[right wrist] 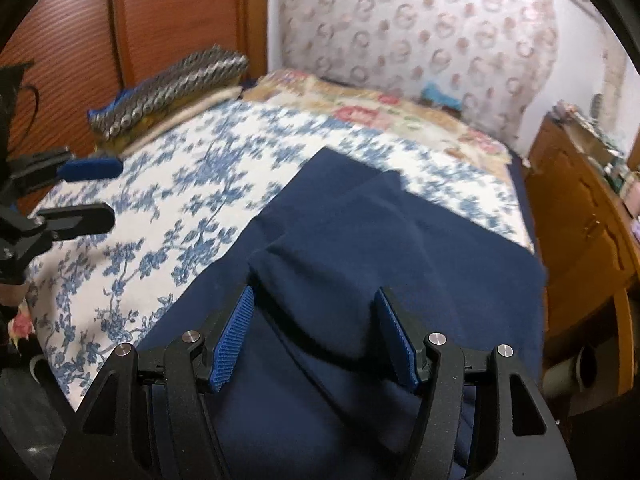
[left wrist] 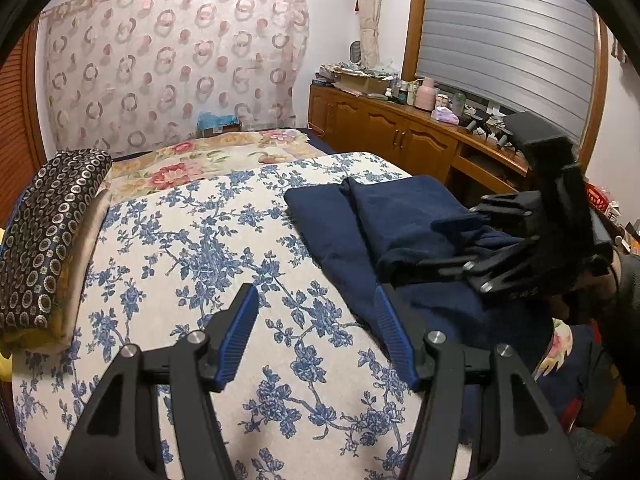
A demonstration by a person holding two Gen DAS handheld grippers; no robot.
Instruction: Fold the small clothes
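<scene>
A navy garment (left wrist: 332, 216) (right wrist: 360, 216) lies partly folded on the right side of the bed, with a raised fold near its front. My right gripper (right wrist: 316, 294) (left wrist: 448, 246) hovers over that fold. Its jaws stand wide apart and the blue pads (right wrist: 234, 332) do not press on the cloth. My left gripper (left wrist: 314, 296) (right wrist: 104, 192) is open over the blue-flowered sheet (left wrist: 180, 248), just left of the garment's edge, with nothing between its fingers.
A dark patterned folded blanket (left wrist: 48, 232) (right wrist: 168, 88) lies along the bed's left side. A pink-flowered cover (left wrist: 200, 160) spans the far end. A cluttered wooden cabinet (left wrist: 400, 132) (right wrist: 580, 208) runs along the right. A wooden panel (right wrist: 160, 20) stands behind the bed.
</scene>
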